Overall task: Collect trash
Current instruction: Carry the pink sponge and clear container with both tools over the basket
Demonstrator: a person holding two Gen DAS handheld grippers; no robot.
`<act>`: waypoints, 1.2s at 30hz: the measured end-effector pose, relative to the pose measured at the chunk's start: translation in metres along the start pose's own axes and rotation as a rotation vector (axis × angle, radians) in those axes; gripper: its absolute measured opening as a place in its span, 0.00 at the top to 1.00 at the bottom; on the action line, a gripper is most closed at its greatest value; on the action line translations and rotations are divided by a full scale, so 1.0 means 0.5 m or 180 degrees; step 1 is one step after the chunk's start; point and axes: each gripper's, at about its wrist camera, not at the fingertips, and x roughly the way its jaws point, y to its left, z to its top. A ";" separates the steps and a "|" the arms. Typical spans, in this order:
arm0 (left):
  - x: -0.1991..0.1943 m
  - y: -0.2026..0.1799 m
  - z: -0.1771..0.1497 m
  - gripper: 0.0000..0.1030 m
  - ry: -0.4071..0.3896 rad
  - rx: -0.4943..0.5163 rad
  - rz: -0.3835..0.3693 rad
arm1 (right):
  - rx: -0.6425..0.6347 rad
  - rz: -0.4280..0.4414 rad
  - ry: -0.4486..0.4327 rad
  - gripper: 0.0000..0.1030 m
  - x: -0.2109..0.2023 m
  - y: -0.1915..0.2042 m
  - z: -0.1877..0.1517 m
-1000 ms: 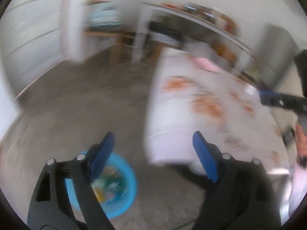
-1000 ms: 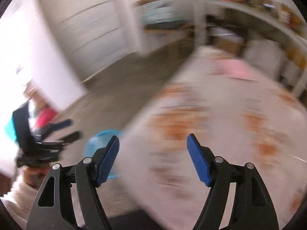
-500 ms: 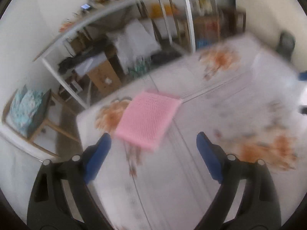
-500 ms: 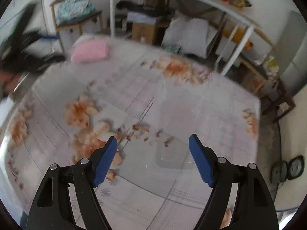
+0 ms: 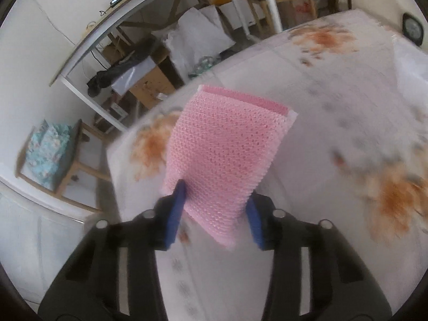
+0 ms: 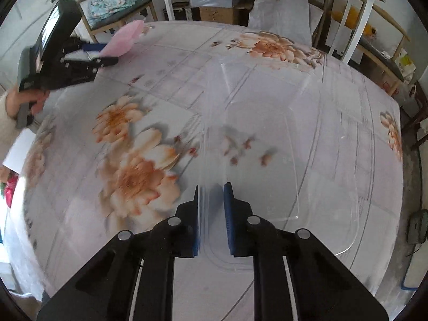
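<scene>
So both grippers are working over the table (image 6: 334, 123) with the flowery cloth. The left gripper (image 5: 215, 211) has just been closing its jaws, and it's now pinching the near edge of a pink mesh cloth (image 5: 227, 144) between the blue pads (image 5: 176, 211). The cloth is folded (a second, smoother pink layer is peeking out at the far edge) and it's sticking out ahead of the fingers, lifted off the tabletop near the table's corner. In the right wrist view the same cloth is showing as a pink flap ahead of the left gripper at the far left of the table, with a hand (image 6: 25, 101) gripping the handle.

The right gripper (image 6: 212, 214) has also just been closing, and its pads are sitting narrow around the near rim of a clear plastic tray (image 6: 267, 123), which is lying in the middle of the table. The plastic is passing between the pads, and they're looking clamped on it, though it's see-through and hard to read.

A chair with a blue floral bundle (image 5: 49, 155) is standing off past the table's corner.
</scene>
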 end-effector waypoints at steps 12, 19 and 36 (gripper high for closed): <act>-0.265 -0.024 -0.239 0.72 -0.0390 -0.1030 -0.0720 | 0.0135 0.0281 -0.0306 0.96 -0.150 0.099 -0.084; -0.354 0.068 -0.398 0.72 -0.0696 -0.2218 -0.1701 | -0.0116 0.0647 -0.0501 0.96 -0.223 0.229 -0.091; -0.209 0.088 -1.007 0.61 0.1371 -0.3238 -0.0108 | -0.1162 0.2005 -0.0079 0.96 -0.168 0.729 -0.057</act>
